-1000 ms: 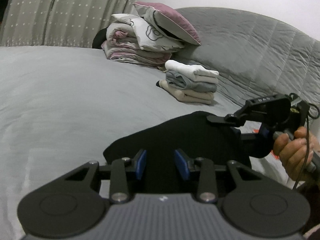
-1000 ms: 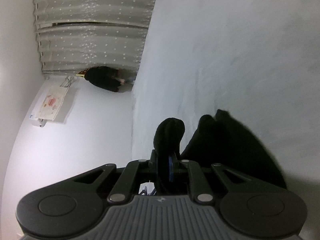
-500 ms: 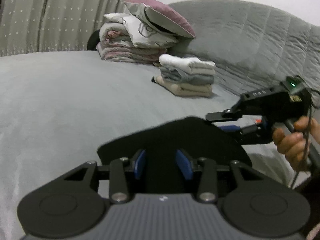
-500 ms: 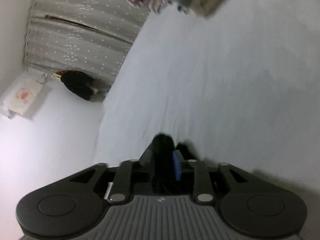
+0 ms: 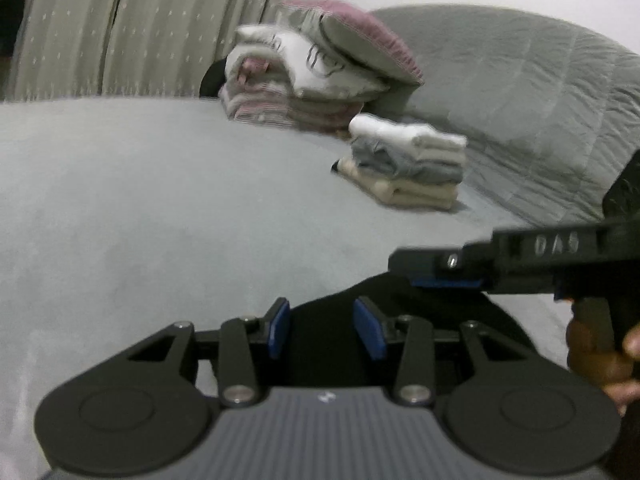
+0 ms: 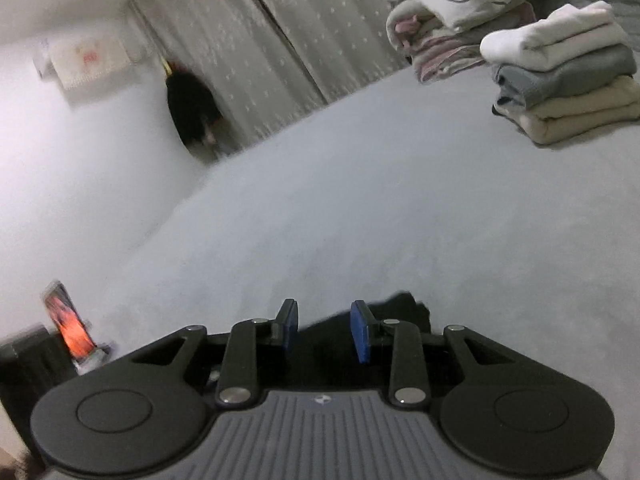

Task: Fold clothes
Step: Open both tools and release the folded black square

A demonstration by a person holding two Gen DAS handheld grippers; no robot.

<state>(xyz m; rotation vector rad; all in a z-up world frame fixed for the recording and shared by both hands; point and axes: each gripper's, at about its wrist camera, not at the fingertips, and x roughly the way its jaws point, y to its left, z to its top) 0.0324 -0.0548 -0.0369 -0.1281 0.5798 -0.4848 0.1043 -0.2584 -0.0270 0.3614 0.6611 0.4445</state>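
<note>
A black garment lies folded on the grey bed, just ahead of both grippers. My left gripper is open and hovers low over the garment's near edge, with the cloth showing between its blue pads. My right gripper is also open, with only a corner of the black garment visible past its right finger. In the left wrist view the right gripper reaches in from the right above the garment, held by a hand.
A stack of folded clothes, white on grey on cream, sits farther up the bed. Behind it lie piled bedding and a pillow. A quilted grey headboard is at the right. A lit phone stands at the left.
My right gripper was shut on a bunch of the black garment; it has let go, opened, and swung level toward the stack. The left gripper stays open over the garment.
</note>
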